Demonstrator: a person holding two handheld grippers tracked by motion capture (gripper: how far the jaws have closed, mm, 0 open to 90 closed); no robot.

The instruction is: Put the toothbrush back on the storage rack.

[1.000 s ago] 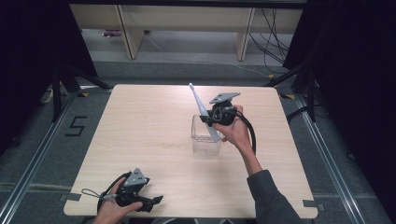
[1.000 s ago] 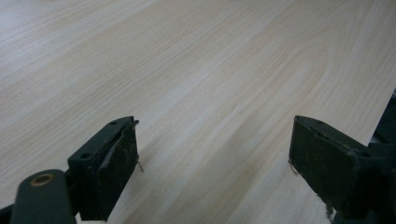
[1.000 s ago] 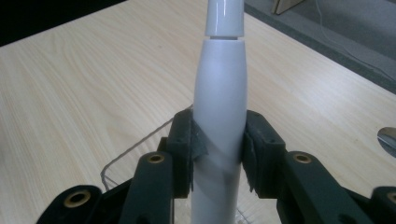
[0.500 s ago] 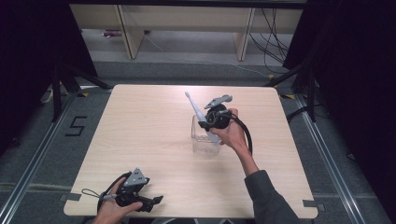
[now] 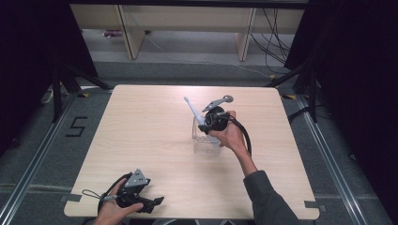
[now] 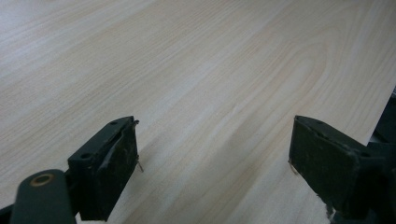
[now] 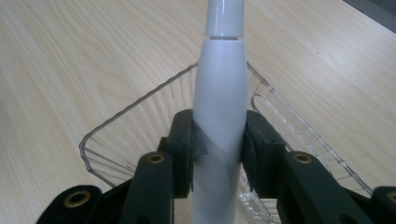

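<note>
1. The right hand-held gripper was clamped on the lower body of a white, smooth plastic electric toothbrush, its pads pressing both sides.
2. The toothbrush's long axis ran straight out from the jaws, tilted, with the brush head up and away and the base end low over the clear, ribbed plastic tray on the pale wooden tabletop.
3. The left hand-held gripper rested well apart at the near edge, jaws wide and empty.

A pale wood-grain counter fills mid-frame; pale wooden shelving stands at the top, black cables upper right.
</note>
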